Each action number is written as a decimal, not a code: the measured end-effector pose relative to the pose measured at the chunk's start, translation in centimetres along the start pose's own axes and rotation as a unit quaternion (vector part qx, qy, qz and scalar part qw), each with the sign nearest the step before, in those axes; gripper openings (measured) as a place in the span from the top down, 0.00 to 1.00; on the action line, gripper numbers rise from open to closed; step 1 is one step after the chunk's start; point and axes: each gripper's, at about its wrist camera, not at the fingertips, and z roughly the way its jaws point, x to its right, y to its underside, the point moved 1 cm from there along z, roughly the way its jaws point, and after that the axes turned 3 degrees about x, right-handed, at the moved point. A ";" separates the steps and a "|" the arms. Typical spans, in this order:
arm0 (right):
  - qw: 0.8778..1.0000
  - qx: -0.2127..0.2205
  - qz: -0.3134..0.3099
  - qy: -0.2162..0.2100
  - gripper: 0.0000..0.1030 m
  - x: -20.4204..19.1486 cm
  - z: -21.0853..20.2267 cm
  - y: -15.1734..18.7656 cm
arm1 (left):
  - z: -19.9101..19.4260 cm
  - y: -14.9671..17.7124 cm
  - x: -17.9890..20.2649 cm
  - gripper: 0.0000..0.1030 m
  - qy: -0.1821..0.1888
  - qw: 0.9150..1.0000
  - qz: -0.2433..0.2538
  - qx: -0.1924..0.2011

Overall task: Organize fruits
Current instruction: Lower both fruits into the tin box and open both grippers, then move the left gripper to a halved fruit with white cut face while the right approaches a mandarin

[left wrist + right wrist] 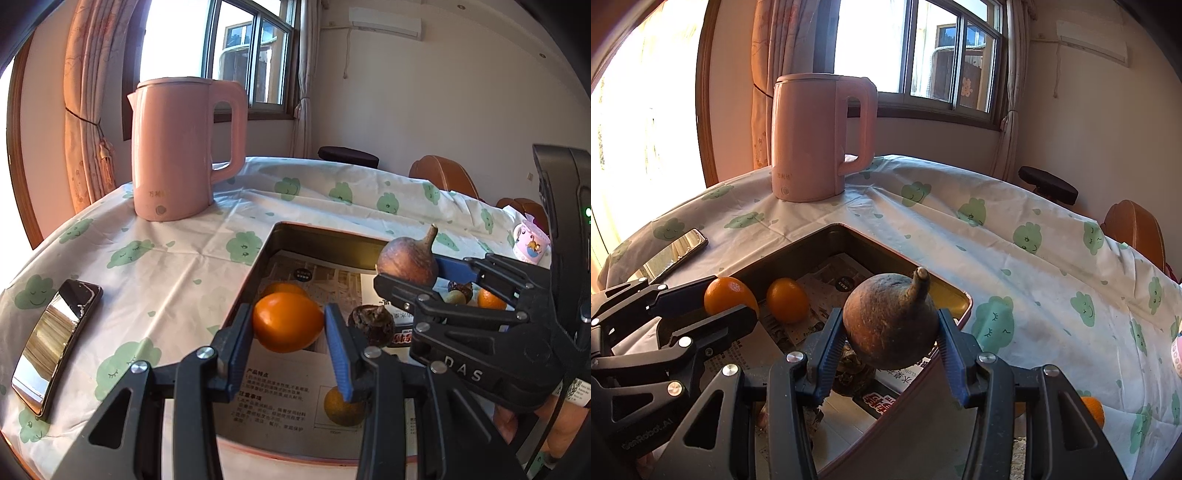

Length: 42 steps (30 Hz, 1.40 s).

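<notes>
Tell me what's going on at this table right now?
A person is sorting fruit with two handheld grippers. The left gripper grips an orange and the right gripper a brown stemmed fruit, both above the open tin box, which already holds another orange.

"DAS" on right tongs [410, 275]; "GenRobot.AI" on left tongs [727, 299].

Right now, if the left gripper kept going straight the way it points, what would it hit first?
Probably the paper-lined floor of the tray, near the loose orange behind the held orange; depth is hard to judge.
</notes>
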 end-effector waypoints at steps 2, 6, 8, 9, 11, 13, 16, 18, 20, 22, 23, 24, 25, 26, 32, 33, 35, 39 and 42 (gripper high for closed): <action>1.000 -0.002 0.000 0.001 0.50 0.0 0.1 0.1 | 0.0 0.1 -0.1 0.61 0.001 1.000 -0.002 -0.002; 1.000 -0.004 -0.001 0.001 0.50 -0.1 0.3 0.1 | 0.3 0.1 -0.2 0.61 0.002 1.000 -0.005 -0.009; 1.000 -0.006 -0.002 0.000 0.50 -0.2 0.4 0.1 | 0.4 0.0 -0.2 0.61 0.003 1.000 -0.005 -0.010; 1.000 -0.006 -0.003 0.001 0.50 -0.3 0.5 0.1 | 0.4 0.0 -0.2 0.61 0.003 1.000 -0.005 -0.011; 1.000 -0.008 -0.006 0.001 0.50 -0.4 0.6 0.2 | 0.5 0.0 -0.2 0.61 0.003 1.000 -0.006 -0.012; 1.000 -0.009 -0.007 -0.001 0.50 -0.4 0.7 0.2 | 0.5 0.0 -0.2 0.60 0.004 1.000 -0.006 -0.012; 1.000 -0.012 -0.009 -0.004 0.50 -0.7 0.9 0.2 | 0.5 0.1 -0.2 0.60 0.003 1.000 -0.005 -0.012; 1.000 -0.013 -0.011 -0.005 0.50 -0.8 1.0 0.2 | 0.5 0.1 -0.2 0.60 0.003 1.000 -0.005 -0.013; 1.000 -0.015 -0.015 -0.006 0.50 -1.0 1.0 0.2 | 0.5 0.1 -0.2 0.60 0.001 1.000 -0.004 -0.012; 1.000 -0.016 -0.017 -0.006 0.50 -1.1 1.0 0.2 | 0.2 0.1 -0.2 0.60 -0.002 1.000 -0.003 -0.006; 1.000 -0.017 -0.016 -0.007 0.50 -1.1 0.9 0.2 | 0.1 0.1 -0.1 0.59 -0.002 1.000 -0.002 -0.003; 1.000 -0.014 -0.014 -0.008 0.49 -1.1 0.7 0.2 | 0.0 0.1 -0.1 0.59 -0.004 1.000 -0.001 0.001; 1.000 -0.011 -0.012 -0.009 0.48 -1.0 0.5 0.1 | -0.2 0.1 0.0 0.59 -0.006 1.000 0.001 0.005; 1.000 -0.009 -0.008 -0.012 0.47 -0.9 0.3 0.1 | -0.6 0.0 0.0 0.57 -0.009 1.000 0.001 0.013; 1.000 0.021 0.014 -0.016 0.37 0.4 -2.6 -0.2 | -3.6 -0.7 -0.1 0.24 -0.004 0.997 -0.023 0.069; 0.999 0.025 0.012 -0.016 0.37 0.8 -3.4 0.1 | -4.0 -0.8 0.2 0.24 -0.002 0.997 -0.019 0.075; 1.000 0.030 0.003 0.000 0.37 2.0 -4.9 0.8 | -4.6 -1.1 1.0 0.24 0.003 0.996 -0.013 0.083; 0.998 0.027 0.026 0.041 0.34 6.6 -7.6 2.9 | -4.8 -1.2 3.8 0.24 0.027 0.996 0.005 0.085; 0.995 0.020 0.054 0.080 0.33 10.4 -9.1 4.6 | -4.3 -0.8 6.7 0.24 0.046 0.996 0.030 0.077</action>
